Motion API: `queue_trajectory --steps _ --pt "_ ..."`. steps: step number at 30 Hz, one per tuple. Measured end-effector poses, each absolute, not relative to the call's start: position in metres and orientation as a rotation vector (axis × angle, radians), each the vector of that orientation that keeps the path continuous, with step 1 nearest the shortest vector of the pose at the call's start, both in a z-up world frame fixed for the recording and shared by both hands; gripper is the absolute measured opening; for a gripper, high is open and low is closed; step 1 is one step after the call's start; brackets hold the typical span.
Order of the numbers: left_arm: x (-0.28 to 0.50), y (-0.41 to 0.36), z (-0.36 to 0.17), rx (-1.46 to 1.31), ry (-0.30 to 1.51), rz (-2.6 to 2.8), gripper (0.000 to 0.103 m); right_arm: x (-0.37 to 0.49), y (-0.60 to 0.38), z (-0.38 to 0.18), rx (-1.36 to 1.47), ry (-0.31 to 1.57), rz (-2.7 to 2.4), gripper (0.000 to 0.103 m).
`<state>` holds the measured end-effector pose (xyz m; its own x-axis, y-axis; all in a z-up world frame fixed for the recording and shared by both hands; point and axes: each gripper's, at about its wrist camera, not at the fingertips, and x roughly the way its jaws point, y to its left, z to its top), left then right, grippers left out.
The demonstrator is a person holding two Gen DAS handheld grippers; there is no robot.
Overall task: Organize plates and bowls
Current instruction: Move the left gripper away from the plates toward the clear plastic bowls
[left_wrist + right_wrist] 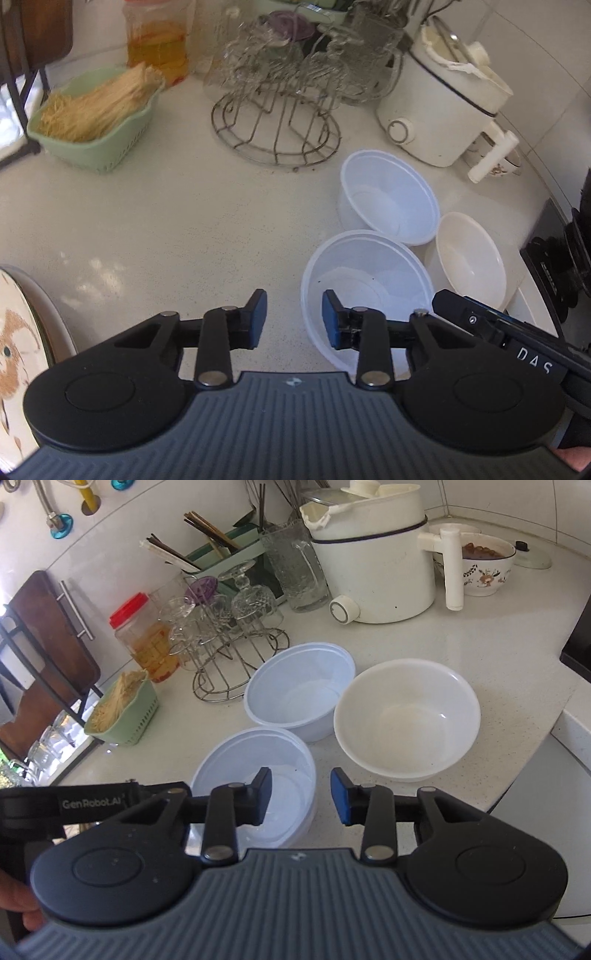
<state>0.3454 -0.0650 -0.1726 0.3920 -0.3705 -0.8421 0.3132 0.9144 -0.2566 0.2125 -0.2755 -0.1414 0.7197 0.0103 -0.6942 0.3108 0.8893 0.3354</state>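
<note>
Bowls [295,690] cluster mid-surface [166,229]; both tongs [294,319] [301,796] straddle nearest bowl [255,775] rim, narrowly parted, gripping nothing

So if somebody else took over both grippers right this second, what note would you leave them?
Left gripper: open, empty, over the near rim of the nearest clear bowl.
Right gripper: open, empty, by the same bowl's right rim.
On the counter: the clear bowl nearest, a second clear bowl behind it, a white bowl to the right. A patterned plate sits at the far left edge of the left view.
Done: nothing stacked yet.
Left: nest the bowls, sort the plate.
</note>
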Motion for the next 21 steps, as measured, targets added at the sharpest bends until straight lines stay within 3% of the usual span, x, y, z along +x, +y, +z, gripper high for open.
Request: queue_trajectory --steps 4,7,9,21 --pt "0.35 -0.068 -0.172 -0.068 1.092 -0.437 0.033 0.22 -0.281 -0.147 0.466 0.764 -0.179 0.033" --pt "0.352 -0.075 -0.174 -0.076 1.102 -0.442 0.025 0.226 -0.282 -0.149 0.466 0.769 -0.178 0.031" --pt "0.352 -0.08 -0.172 -0.072 1.081 -0.435 0.024 0.231 -0.283 -0.15 0.475 0.788 -0.17 0.024" --pt "0.362 -0.08 -0.162 -0.088 1.058 -0.411 0.025 0.245 -0.282 -0.152 0.508 0.874 -0.102 0.024"
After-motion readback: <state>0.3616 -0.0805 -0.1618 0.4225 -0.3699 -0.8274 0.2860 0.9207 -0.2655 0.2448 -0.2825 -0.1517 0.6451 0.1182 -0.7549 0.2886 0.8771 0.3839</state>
